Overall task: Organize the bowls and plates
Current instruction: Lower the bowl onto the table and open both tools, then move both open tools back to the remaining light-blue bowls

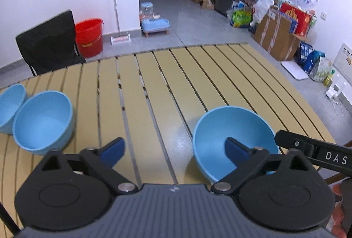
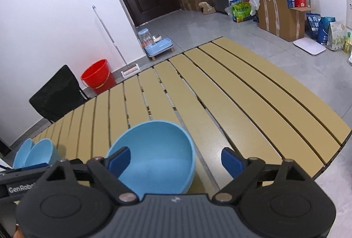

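A: Three blue bowls on the slatted table, all upright. One bowl stands alone near the front edge; a second bowl and a third bowl sit touching at the far left.

B: Contents?

A: All three look empty. No plates visible in either view.

B: Tools?

A: Left gripper: jaws spread wide, nothing between the pads; its right finger crosses in front of the lone bowl without visibly touching it. Right gripper: jaws wide as well, holding nothing; its left finger overlaps the same bowl in the picture, the other hangs over bare slats.

B: Progress?

A: By my judgement, partway. The bowls are not nested or gathered; the lone one stands well apart from the pair. Stacking or grouping appears still to be done.

B: Surroundings?

A: Black chair behind the table, red bucket beside it, a mop leaning on the wall, cardboard boxes far right.
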Tool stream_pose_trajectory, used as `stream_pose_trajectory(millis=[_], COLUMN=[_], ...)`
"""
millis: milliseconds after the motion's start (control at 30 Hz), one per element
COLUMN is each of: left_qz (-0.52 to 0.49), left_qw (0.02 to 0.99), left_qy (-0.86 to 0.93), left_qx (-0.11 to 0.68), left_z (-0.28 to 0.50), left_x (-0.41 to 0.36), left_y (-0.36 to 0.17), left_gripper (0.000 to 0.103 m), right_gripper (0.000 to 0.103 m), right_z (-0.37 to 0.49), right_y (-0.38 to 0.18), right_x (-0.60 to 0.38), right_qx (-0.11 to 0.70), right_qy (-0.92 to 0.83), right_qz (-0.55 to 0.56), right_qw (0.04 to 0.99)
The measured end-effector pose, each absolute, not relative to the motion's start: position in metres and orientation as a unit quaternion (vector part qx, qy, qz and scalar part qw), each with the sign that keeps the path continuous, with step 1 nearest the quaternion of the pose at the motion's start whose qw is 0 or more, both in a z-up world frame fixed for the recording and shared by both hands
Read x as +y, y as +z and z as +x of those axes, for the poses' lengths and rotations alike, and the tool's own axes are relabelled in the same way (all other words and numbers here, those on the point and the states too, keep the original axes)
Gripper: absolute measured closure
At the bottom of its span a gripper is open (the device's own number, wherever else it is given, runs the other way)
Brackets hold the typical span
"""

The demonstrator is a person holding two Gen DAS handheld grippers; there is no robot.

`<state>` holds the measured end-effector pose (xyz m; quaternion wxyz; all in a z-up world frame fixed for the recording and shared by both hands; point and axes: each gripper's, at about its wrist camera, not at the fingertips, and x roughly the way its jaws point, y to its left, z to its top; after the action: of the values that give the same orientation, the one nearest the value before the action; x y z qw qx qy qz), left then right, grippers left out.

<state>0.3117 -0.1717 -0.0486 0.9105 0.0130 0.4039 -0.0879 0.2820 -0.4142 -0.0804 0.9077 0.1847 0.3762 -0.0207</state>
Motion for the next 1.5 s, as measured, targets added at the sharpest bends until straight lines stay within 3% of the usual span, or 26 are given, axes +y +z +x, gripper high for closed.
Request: stream_pose_trajectory(millis=[167, 1500], left_qz=[0.011, -0.069], left_qw=[0.916, 0.939], left_qy=[-0.082, -0.013], left_qx=[0.394, 0.336], left_z=[0.292, 0.205], left_x=[-0.160, -0.014], left_y=[-0.037, 0.015], left_gripper=[0.000, 0.000], right_gripper=[0.000, 0.000], right_z=[0.267, 0.201], right_y=[-0.068, 0.000], right_x=[-0.405, -0.289], right_qx=[0.372, 0.351], right_qy=[-0.016, 0.052], right_qz=[0.176, 0.094], right_qw=[0.911, 0.930])
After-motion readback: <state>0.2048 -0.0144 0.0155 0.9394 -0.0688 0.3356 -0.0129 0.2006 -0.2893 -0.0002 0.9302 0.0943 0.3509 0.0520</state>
